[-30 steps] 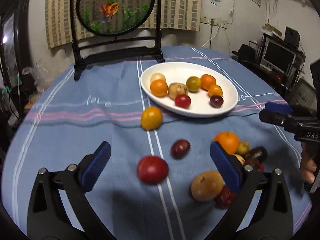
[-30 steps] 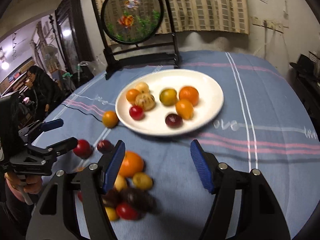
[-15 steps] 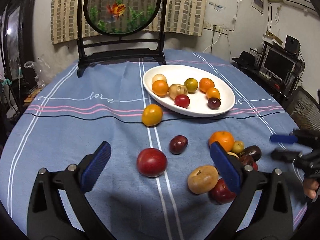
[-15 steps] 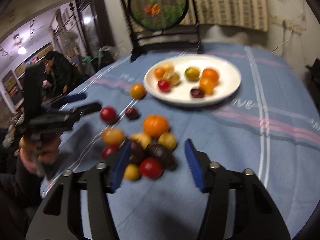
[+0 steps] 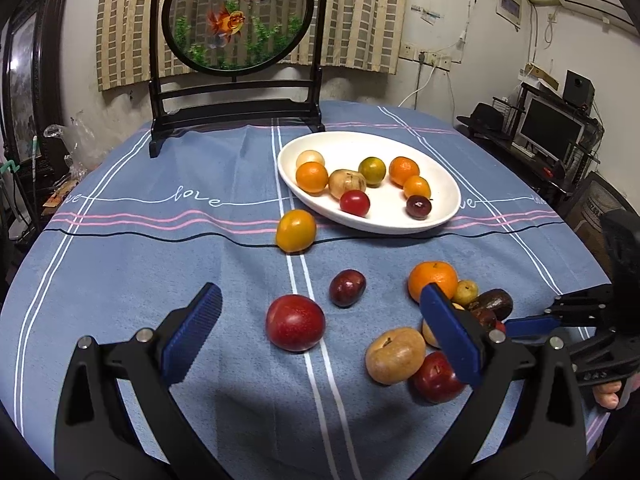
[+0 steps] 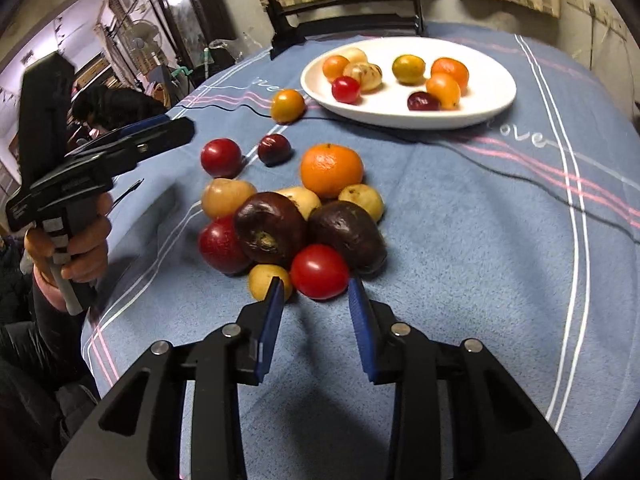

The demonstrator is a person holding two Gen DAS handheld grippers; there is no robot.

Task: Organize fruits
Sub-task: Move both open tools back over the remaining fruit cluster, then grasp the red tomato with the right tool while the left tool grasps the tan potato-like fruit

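A white plate (image 5: 450, 216) at the back holds several fruits. Loose fruits lie on the blue cloth: a yellow-orange one (image 5: 296, 230), a dark plum (image 5: 347, 287), a red apple (image 5: 295, 322), and a pile with an orange (image 6: 331, 170) and two dark fruits (image 6: 270, 228). My right gripper (image 6: 316, 286) is low at the near side of the pile. Its jaws are closing around a small red tomato (image 6: 320, 272), whose near part sits between the tips, with a thin gap on the left side. My left gripper (image 5: 320, 296) hovers open above the red apple, holding nothing.
A black stand with a round fish screen (image 5: 236, 16) rises at the table's far edge. A small yellow fruit (image 6: 266, 280) touches the right gripper's left fingertip. A hand (image 6: 80, 248) grips the left gripper's handle. Bare cloth lies to the right of the pile.
My right gripper has dropped toward the pile and tilted down, and its jaws have narrowed from wide to about the tomato's width. The left gripper has hardly moved.
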